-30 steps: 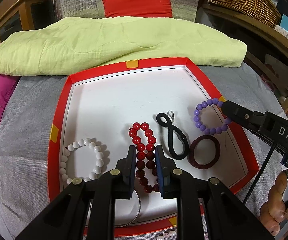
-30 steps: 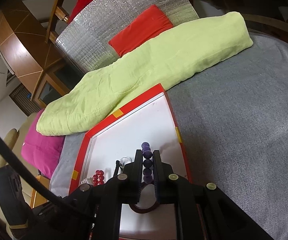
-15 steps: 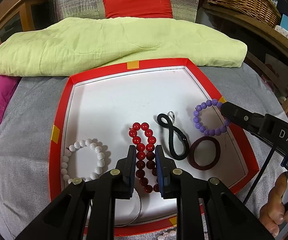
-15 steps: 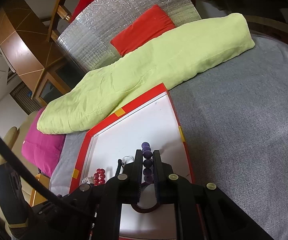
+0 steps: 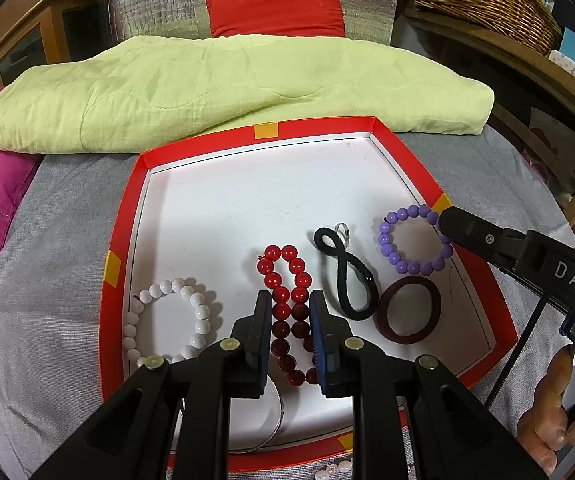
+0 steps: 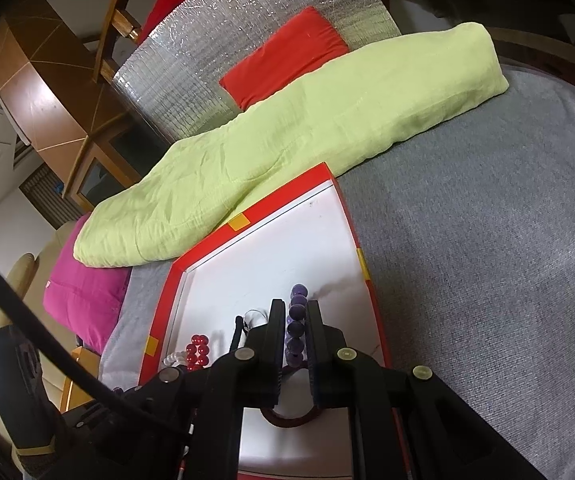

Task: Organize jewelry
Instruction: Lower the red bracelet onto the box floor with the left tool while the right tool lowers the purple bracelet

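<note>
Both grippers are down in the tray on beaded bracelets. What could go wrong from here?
1. The right gripper pinches only one side of the purple bracelet; round beads could slip out on lifting.
2. That bracelet lies against the red tray wall and close to the maroon band, which may snag or drag.
3. The left gripper straddles the twisted red bracelet; closing may catch one strand only.

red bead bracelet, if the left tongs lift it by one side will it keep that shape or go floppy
The red bead bracelet will probably go floppy: it already lies pinched into a long loop, so its cord looks slack. Its round, glossy beads may slip or roll between the left tongs. It should sag into a hanging loop over the tray.
</note>
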Demonstrator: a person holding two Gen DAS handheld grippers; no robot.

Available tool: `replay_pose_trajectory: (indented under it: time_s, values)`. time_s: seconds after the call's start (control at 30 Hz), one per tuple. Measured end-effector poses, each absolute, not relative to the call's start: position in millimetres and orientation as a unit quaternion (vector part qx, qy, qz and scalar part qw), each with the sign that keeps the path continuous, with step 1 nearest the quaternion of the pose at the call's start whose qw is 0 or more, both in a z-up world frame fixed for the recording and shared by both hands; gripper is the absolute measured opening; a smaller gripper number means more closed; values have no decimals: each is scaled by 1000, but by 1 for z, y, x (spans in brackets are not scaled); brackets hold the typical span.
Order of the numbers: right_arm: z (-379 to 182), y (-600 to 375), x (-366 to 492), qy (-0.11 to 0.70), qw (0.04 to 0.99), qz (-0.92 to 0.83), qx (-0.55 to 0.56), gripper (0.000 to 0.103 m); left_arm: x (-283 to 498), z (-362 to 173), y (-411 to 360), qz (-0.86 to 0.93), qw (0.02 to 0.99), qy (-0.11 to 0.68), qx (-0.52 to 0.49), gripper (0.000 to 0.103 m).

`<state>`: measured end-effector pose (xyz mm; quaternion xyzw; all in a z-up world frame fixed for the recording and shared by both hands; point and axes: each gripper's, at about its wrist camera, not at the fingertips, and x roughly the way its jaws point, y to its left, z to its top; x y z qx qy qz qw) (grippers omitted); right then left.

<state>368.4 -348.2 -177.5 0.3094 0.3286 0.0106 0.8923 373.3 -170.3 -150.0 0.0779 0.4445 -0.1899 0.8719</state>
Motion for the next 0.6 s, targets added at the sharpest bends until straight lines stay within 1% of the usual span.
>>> replay_pose_trajectory:
  time_s: [0.6]
  values:
    - [-177,-346,370,330,893,14,306,11,372,-149,-171,-185,873,443,80,20]
